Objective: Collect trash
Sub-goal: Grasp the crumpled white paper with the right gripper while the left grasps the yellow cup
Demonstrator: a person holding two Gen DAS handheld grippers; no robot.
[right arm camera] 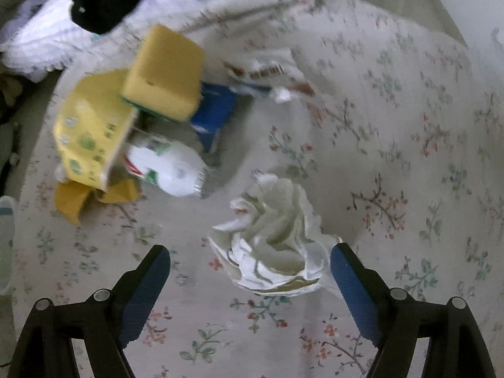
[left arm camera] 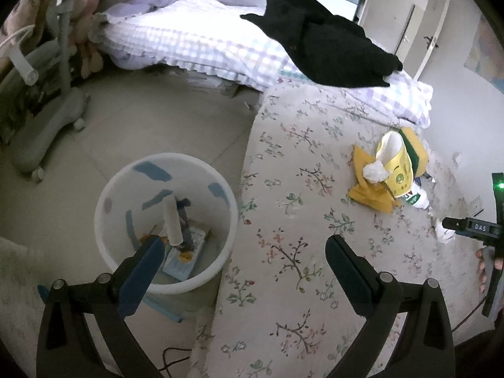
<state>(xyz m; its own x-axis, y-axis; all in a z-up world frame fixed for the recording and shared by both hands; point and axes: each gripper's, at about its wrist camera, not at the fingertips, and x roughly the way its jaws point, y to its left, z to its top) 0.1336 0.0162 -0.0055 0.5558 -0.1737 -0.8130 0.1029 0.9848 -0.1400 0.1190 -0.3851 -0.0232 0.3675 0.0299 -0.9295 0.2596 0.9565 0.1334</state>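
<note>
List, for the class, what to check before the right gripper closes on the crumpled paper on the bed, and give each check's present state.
1. Right gripper open: ok.
2. Crumpled paper between its fingers: ok, off-centre toward one finger.
3. Pads pressing the paper: not ok.
4. Bin has room: ok.
5. Left gripper empty: ok.
6. Paper free of the floral cover: cannot tell.
</note>
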